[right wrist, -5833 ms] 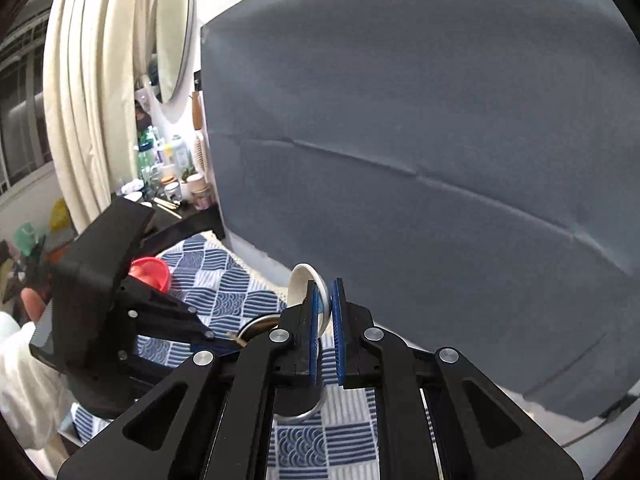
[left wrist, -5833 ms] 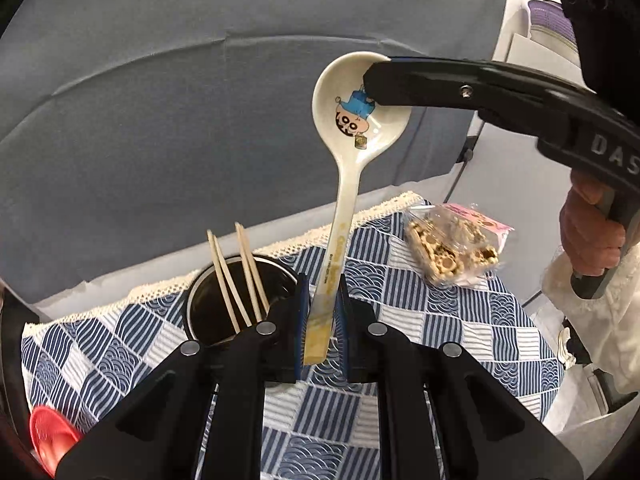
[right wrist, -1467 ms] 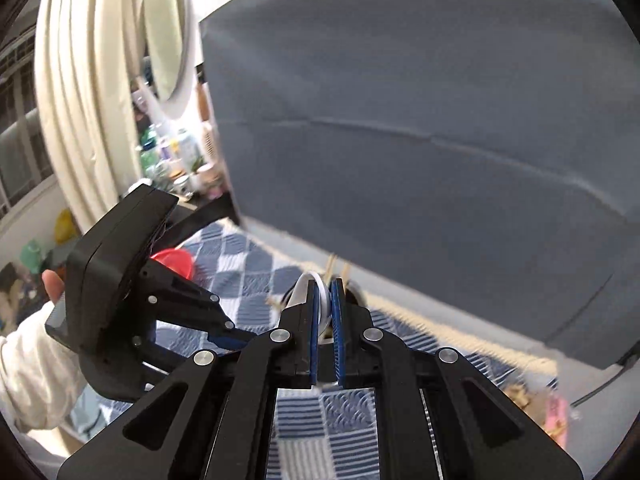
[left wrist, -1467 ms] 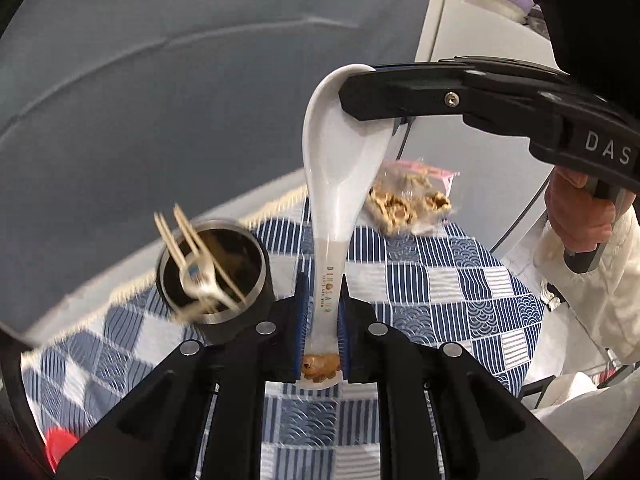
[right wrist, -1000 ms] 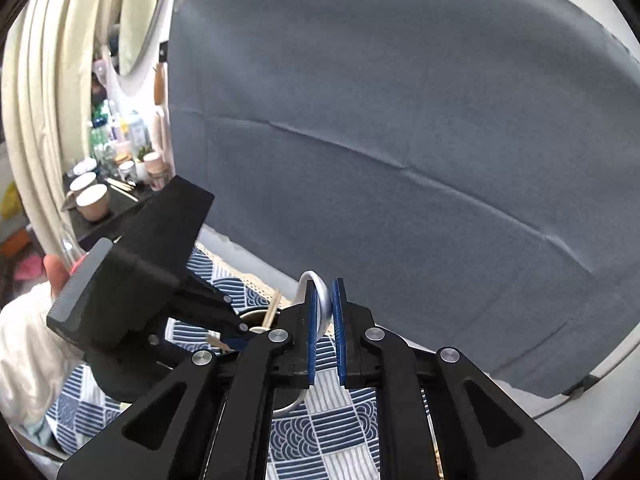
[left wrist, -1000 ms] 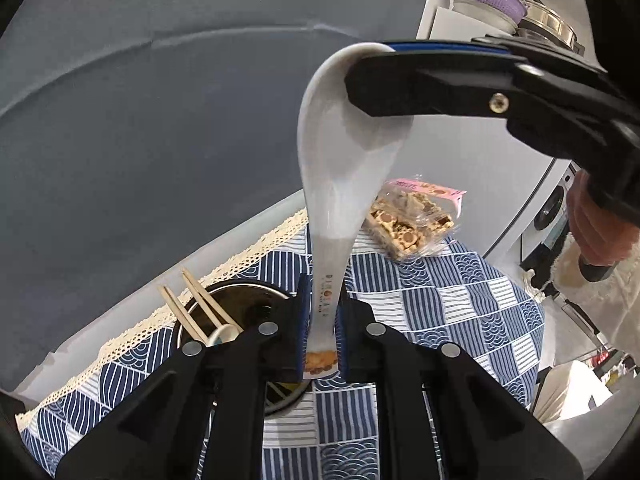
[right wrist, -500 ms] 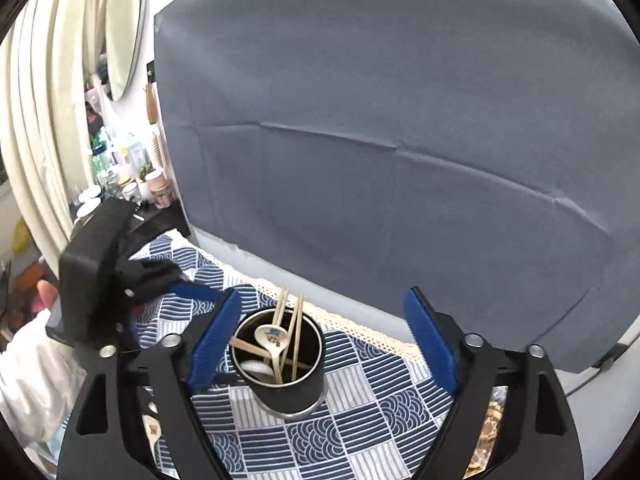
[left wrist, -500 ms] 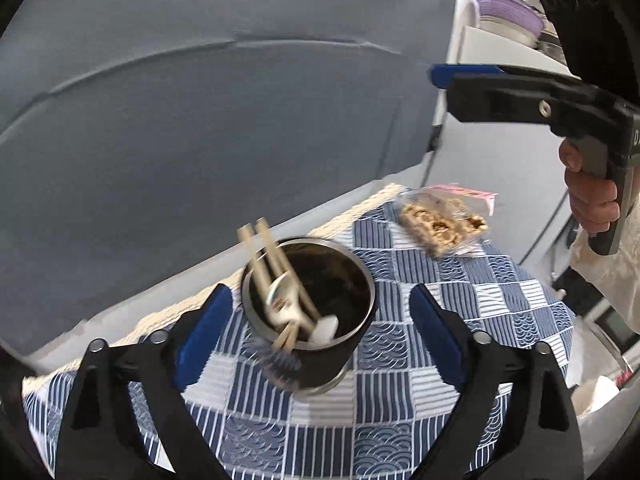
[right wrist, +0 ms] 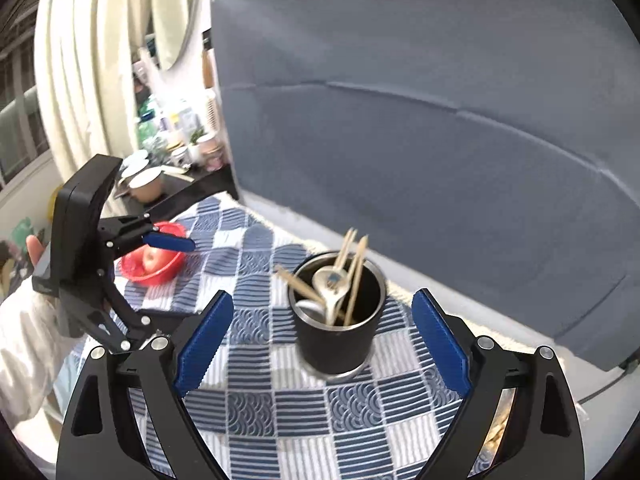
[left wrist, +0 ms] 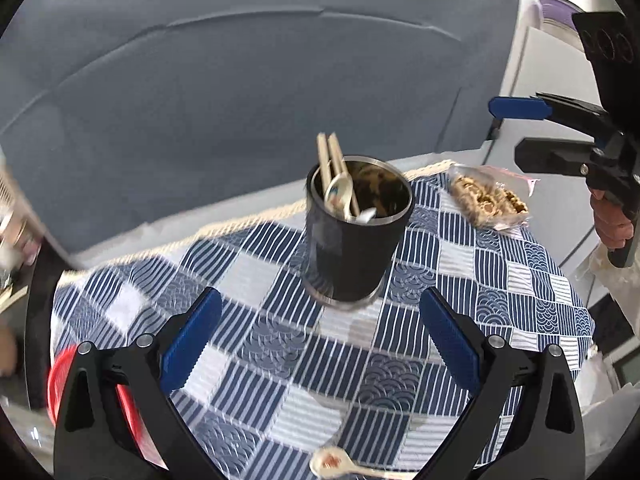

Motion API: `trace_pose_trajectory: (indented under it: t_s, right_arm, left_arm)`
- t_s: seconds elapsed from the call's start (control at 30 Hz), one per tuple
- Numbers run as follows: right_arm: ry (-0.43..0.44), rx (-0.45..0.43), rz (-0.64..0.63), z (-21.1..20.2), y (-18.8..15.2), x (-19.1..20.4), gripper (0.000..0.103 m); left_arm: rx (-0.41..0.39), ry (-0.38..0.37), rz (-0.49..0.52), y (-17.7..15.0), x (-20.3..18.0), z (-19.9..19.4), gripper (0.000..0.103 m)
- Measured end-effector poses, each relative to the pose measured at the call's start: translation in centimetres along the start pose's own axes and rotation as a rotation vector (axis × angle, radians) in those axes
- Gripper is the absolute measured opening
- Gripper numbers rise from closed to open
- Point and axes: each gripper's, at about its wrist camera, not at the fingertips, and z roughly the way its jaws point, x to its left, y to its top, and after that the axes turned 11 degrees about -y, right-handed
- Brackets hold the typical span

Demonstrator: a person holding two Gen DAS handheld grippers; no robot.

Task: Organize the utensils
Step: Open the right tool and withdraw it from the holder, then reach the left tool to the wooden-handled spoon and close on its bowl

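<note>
With both pairs of jaws having just been opening and nothing now between them, the two-handed transfer reads as complete: the white spoon [right wrist: 330,286] that both tools clamped a second ago, one at the handle and one at the bowl, now stands inside the dark cup [right wrist: 338,320] among the wooden chopsticks [right wrist: 354,276]. The left hand-held gripper [left wrist: 320,342] hangs spread wide above the checked cloth [left wrist: 256,364], with the cup beyond its fingertips and well clear of both pads. The right hand-held gripper [right wrist: 322,338] is likewise spread wide and empty, its pads apart from the cup walls on either side. A second spoon [left wrist: 340,464] lies on the cloth at the near edge of the counter, below the left tool; motion blur makes its exact orientation uncertain, but it appears to lie flat. That item is judged to be the next one due for the cup. A red bowl [right wrist: 154,262] and a snack bag [left wrist: 486,200] sit on the cloth well apart from the cup and are not utensils.
</note>
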Motion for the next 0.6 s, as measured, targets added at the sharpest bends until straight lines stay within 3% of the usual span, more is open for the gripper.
trace_pose_trajectory:
  t_s: [0.47, 0.6]
  right_arm:
    - [0.147, 0.034, -0.063, -1.0, -4.6, 3.7, 0.087]
    - [0.157, 0.059, -0.081, -0.8, -6.2, 4.3, 0.087]
  left_arm:
    - [0.055, 0.156, -0.180, -8.0, -1.9, -2.7, 0.097]
    - [0.057, 0.171, -0.226, -9.8, -2.1, -3.2, 0.097]
